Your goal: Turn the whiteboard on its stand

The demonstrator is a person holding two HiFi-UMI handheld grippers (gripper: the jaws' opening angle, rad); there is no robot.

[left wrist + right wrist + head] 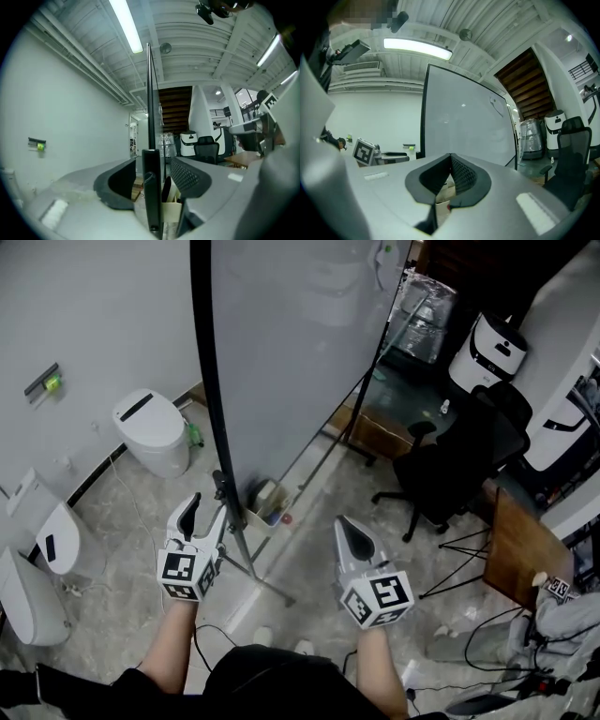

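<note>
The whiteboard is tall and grey-white with a black frame, and it stands upright on a metal stand. In the head view I see it almost edge-on. My left gripper is at the lower part of the board's near black edge. That edge runs up between its jaws, and a gap shows on the right side, so the gripper is open. My right gripper hangs to the right of the board, apart from it, facing its broad face. It is shut on nothing.
A small box of markers sits at the board's foot. White toilets stand along the left wall. A black office chair, a wooden table, a white machine and floor cables fill the right side.
</note>
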